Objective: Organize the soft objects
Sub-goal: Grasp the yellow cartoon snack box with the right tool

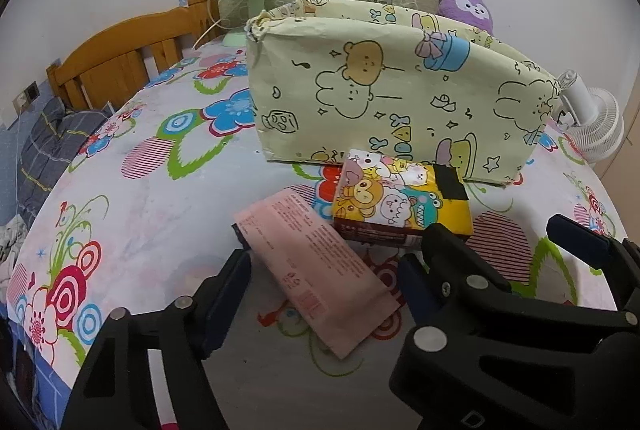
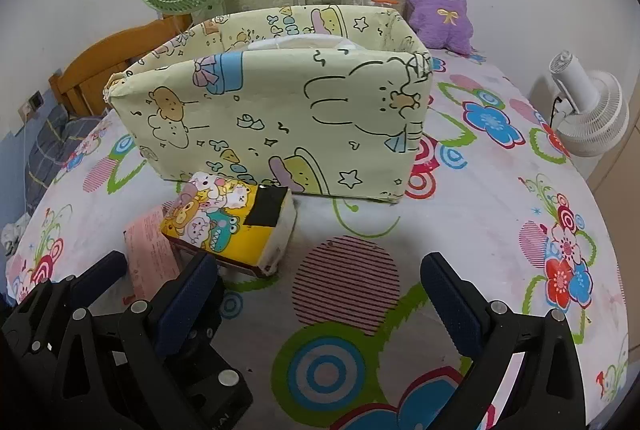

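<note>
Bed (image 2: 500, 197), flowered sheet, bearing all items. Box (image 2: 280, 117), cartoon-printed and open-topped, stands beyond both sets of jaws; something white shows over its rim. Tissue pack (image 2: 228, 222), yellow, lies just before the box's front wall, ahead and left of the right jaws, ahead and right of the left jaws. Pink packet (image 1: 316, 270), flat, lies on the sheet between the left jaws, its far end running toward the tissue pack.

Step in hand, judged: the pick-up of the pink packet for stowing in the box. The next move calls for the left jaws to close on the thin packet, low enough to catch its edges.

Left gripper (image 1: 324, 294): jaws apart, straddling the packet, pads not pressing it. Right gripper (image 2: 320, 290): jaws wide apart, over bare sheet, holding nothing.
</note>
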{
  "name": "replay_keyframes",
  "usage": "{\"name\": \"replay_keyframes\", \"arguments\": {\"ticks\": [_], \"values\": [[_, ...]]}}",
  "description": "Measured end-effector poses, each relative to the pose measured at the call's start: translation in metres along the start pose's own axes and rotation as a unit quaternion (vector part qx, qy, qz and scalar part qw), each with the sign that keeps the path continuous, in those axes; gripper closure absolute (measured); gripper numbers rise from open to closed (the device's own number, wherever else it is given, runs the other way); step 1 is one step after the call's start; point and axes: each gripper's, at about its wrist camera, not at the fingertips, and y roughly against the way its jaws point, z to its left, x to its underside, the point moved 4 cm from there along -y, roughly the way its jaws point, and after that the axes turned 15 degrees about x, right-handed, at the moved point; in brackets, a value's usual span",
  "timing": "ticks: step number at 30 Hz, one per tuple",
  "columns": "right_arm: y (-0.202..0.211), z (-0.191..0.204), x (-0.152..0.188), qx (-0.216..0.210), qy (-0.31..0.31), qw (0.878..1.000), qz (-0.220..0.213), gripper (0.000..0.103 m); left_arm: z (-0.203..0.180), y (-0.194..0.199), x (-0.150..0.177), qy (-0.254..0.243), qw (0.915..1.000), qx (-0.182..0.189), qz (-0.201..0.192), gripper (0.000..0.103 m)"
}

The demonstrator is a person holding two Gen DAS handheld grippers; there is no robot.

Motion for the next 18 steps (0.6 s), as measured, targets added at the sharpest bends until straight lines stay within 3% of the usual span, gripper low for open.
{"name": "replay_keyframes", "arguments": {"ticks": [10, 18], "values": [[0.006, 0.017, -0.001, -0.023, 0.004, 1.000, 0.001, 0.000, 0.014, 0.010, 0.002, 0.007, 1.0000, 0.005, -0.001, 0.058], [0.009, 0.031, 0.001, -0.037, 0.007, 0.999, 0.004, 0.000, 0.024, 0.016, 0.004, 0.009, 0.9999, 0.006, 0.000, 0.060]]}}
